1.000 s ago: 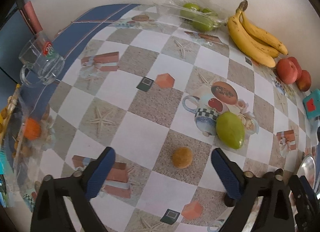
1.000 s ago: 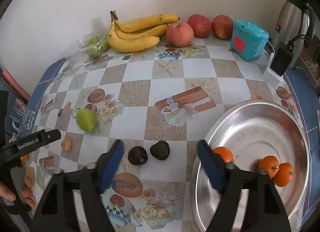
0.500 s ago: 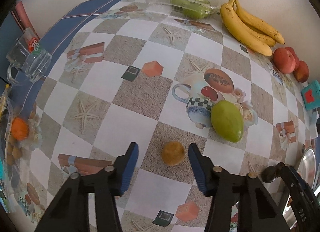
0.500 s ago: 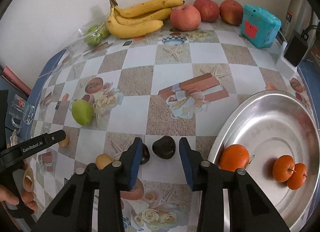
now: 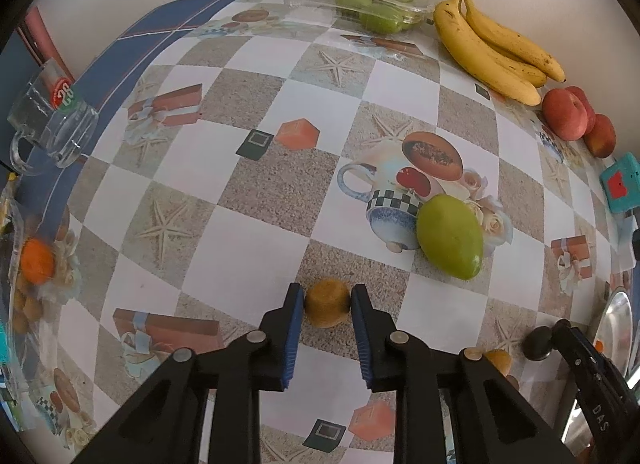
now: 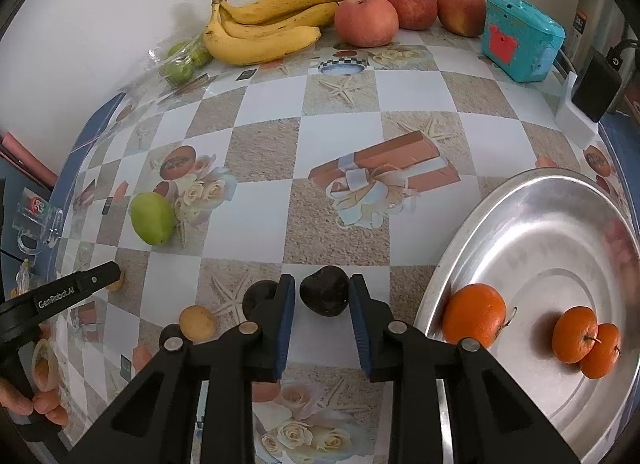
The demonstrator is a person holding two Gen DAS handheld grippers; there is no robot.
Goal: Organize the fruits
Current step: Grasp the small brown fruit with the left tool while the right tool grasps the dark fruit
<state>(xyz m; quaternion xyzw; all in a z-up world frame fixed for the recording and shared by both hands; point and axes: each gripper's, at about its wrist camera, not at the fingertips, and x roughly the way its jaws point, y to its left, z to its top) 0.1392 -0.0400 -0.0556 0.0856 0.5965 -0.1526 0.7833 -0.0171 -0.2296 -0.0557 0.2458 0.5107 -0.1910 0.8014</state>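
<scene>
My left gripper (image 5: 326,291) points down at the checked tablecloth and is shut on a small brown-yellow fruit (image 5: 326,308); both blue pads press its sides. My right gripper (image 6: 322,284) is closing on a dark, nearly black fruit (image 6: 324,296), which sits between the pads and touches both. A second dark fruit (image 6: 256,298) lies just outside the right gripper's left finger, and another small yellow fruit (image 6: 197,322) lies beside it. A metal bowl (image 6: 460,232) at the right holds three oranges (image 6: 474,314). A green mango (image 5: 450,242) lies further back.
Along the back wall lie bananas (image 6: 264,29), red apples (image 6: 366,19), a bag of green fruits (image 5: 372,9) and a teal box (image 6: 520,37). A glass mug (image 5: 52,119) stands at the left table edge. A kettle and charger sit at the far right.
Both grippers' jaws have come together from wide open, the left around the brown-yellow fruit, the right around the dark fruit. The right gripper has sunk a little toward the table.
</scene>
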